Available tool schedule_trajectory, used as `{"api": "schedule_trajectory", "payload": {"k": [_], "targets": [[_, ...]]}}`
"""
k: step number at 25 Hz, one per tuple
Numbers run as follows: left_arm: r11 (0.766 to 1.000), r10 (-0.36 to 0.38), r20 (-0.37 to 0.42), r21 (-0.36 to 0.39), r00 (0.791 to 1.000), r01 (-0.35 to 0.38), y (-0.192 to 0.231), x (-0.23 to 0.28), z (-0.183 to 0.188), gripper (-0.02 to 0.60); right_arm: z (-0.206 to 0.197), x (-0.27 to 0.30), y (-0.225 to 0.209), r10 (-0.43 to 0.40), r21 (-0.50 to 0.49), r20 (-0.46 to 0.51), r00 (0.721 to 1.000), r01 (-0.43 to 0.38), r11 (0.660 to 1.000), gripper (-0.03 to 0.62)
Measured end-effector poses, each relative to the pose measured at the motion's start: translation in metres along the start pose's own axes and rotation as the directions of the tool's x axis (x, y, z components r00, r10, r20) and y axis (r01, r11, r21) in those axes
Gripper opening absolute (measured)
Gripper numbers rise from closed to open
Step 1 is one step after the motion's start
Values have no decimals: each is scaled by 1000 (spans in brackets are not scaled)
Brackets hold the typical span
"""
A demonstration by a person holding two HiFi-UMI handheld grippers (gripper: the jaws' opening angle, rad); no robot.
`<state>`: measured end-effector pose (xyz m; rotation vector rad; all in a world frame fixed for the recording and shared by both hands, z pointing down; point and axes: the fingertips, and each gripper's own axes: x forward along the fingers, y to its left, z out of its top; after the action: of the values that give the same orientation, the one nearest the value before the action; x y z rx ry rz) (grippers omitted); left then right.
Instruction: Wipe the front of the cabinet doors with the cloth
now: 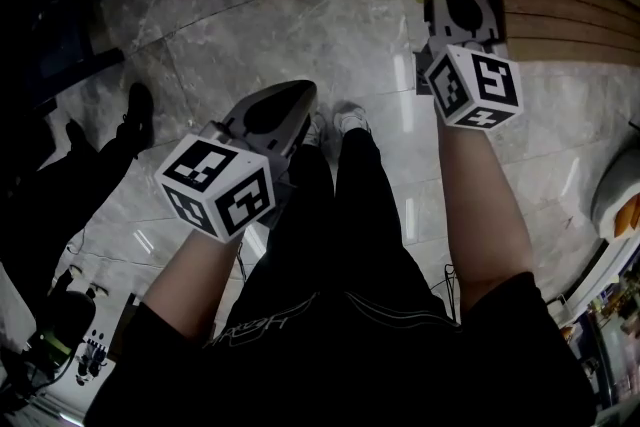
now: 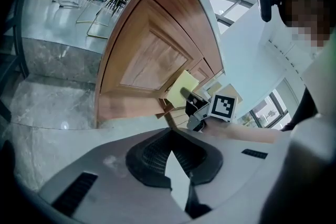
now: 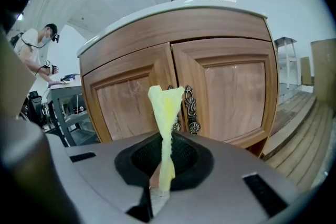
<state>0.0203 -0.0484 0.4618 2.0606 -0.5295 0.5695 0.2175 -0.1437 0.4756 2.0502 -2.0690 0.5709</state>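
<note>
Yellow cloth [image 3: 165,128] stood pinched between the jaws of my right gripper [image 3: 163,165], its free end raised before the seam of the wooden cabinet doors [image 3: 226,92], near their ornate metal handles [image 3: 190,107]. I could not tell whether it touched the wood. My left gripper [image 1: 290,105] hung lower and well apart from it over the grey marble floor [image 1: 250,25], jaws pressed together on nothing.

Bright ceiling lights; fisheye-warped, dark-vignetted edges.
</note>
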Motion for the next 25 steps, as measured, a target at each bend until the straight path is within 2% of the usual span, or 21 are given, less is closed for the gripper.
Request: {"api": "schedule_trajectory", "payload": {"k": [8, 14, 20, 25], "targets": [[1000, 7, 14, -12, 1000, -7, 6, -5, 2, 6, -11, 0, 21, 57, -3, -31, 998, -57, 998, 41], [999, 30, 44, -36, 999, -28, 20, -21, 5, 6, -23, 6, 57, 123, -1, -69, 990, -123, 992, 41], [995, 65, 85, -75, 994, -58, 38, -43, 5, 6, -35, 16, 112, 246, 7, -108, 963, -247, 969, 41], [990, 95, 115, -112, 989, -83, 59, -65, -1, 6, -46, 27, 155, 310, -20, -143, 940, -315, 949, 41]]}}
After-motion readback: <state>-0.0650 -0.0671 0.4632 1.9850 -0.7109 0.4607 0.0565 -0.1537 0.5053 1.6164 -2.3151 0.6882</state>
